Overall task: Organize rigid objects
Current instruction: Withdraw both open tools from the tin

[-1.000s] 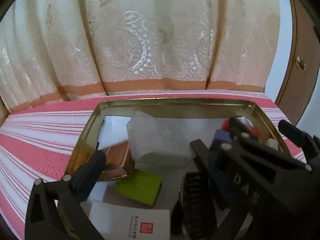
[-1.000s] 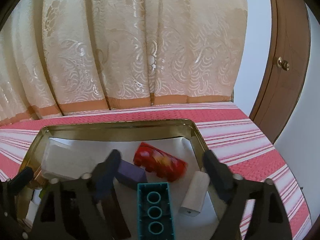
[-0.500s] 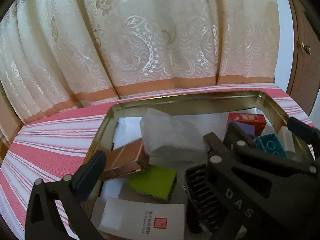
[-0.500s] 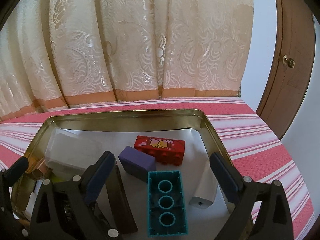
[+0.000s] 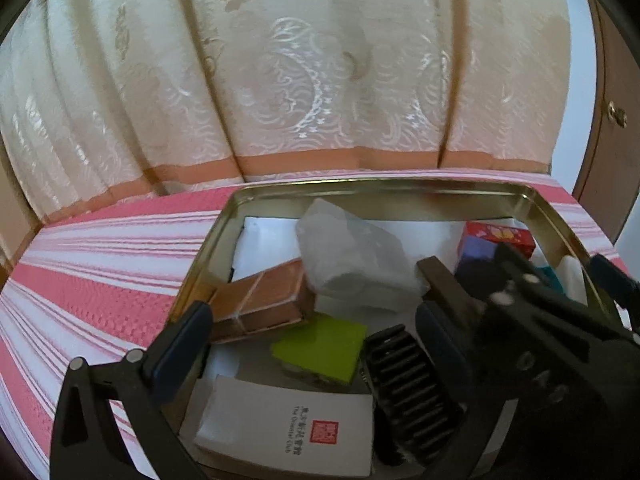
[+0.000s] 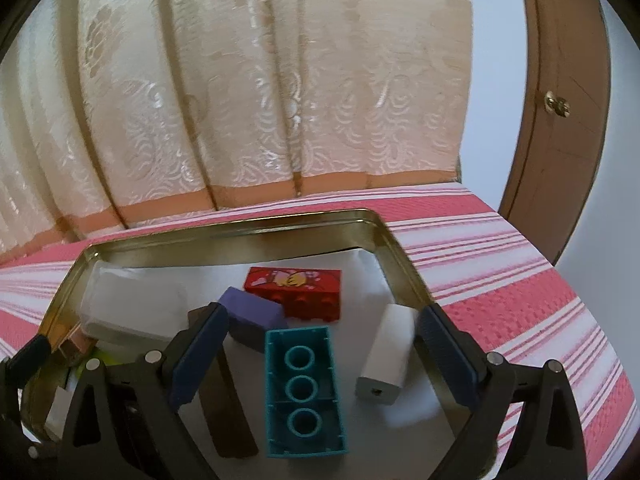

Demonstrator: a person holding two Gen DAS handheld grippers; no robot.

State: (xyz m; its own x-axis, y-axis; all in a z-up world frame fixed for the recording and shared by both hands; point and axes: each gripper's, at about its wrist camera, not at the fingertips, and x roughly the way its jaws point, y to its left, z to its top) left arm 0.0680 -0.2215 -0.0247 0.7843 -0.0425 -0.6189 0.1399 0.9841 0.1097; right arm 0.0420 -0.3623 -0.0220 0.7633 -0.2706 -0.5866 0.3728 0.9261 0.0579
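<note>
A gold tin tray [image 5: 400, 191] [image 6: 240, 232] lies on the striped cloth and holds several objects. In the right wrist view a teal brick [image 6: 302, 386] lies studs-down between my open right gripper's [image 6: 320, 354] fingers, with a purple block [image 6: 252, 314], a red printed brick [image 6: 298, 290] and a white adapter [image 6: 386, 360] around it. In the left wrist view my left gripper [image 5: 316, 354] is open above a green block [image 5: 322, 350], a black comb [image 5: 412, 384], a white card box [image 5: 288, 426], a copper box [image 5: 260, 300] and a clear plastic-wrapped pack [image 5: 352, 252].
A pink and white striped cloth [image 6: 520, 280] covers the surface. A cream patterned curtain [image 5: 300, 80] hangs just behind the tray. A brown wooden door with a knob [image 6: 556, 104] stands at the right. A dark brown strip [image 6: 228, 400] lies in the tray beside the teal brick.
Both grippers have shifted and tilted slightly over the tray. The right gripper sits a little lower and closer to the teal brick. Nothing was grasped.
</note>
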